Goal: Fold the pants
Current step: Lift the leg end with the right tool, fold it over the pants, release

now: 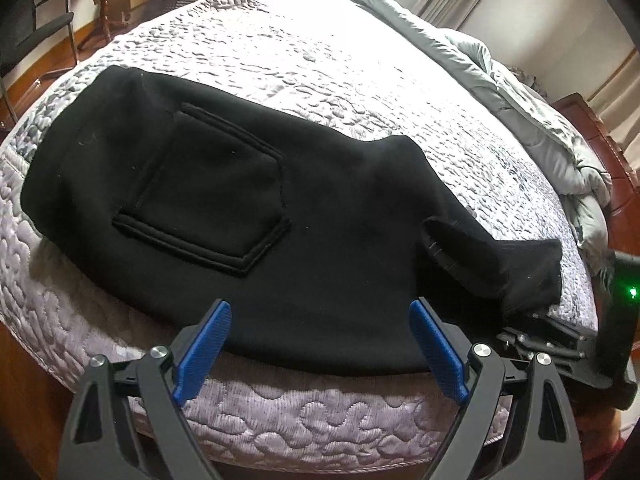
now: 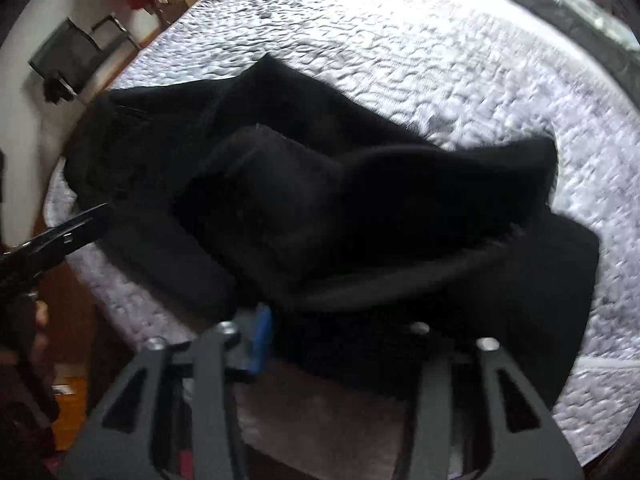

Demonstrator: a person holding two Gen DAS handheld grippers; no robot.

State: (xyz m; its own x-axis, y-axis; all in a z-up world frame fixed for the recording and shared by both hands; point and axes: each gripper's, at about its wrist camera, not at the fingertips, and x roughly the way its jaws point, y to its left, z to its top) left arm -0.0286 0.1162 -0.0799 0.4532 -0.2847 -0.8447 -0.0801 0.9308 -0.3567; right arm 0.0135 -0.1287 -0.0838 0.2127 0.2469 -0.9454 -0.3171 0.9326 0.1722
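Black pants [image 1: 248, 208] lie flat across a quilted mattress [image 1: 320, 52], a back pocket [image 1: 208, 192] facing up. My left gripper [image 1: 320, 344] hovers open over their near edge, its blue pads [image 1: 204, 344] wide apart and touching nothing. In the left wrist view my right gripper [image 1: 532, 320] is at the right end of the pants, beside a raised leg end [image 1: 532, 272]. The blurred right wrist view shows folded, bunched pants [image 2: 360, 208]. There my right gripper [image 2: 340, 340] stands open with cloth between its jaws. One blue pad [image 2: 260, 336] shows; the other finger is hidden by cloth.
A grey duvet [image 1: 520, 92] is heaped along the mattress's far right side, by a wooden bed frame [image 1: 600, 152]. A black chair [image 1: 40, 32] and cardboard boxes [image 1: 124, 0] stand on the wooden floor at the far left. The mattress's near edge [image 1: 320, 412] runs under my left gripper.
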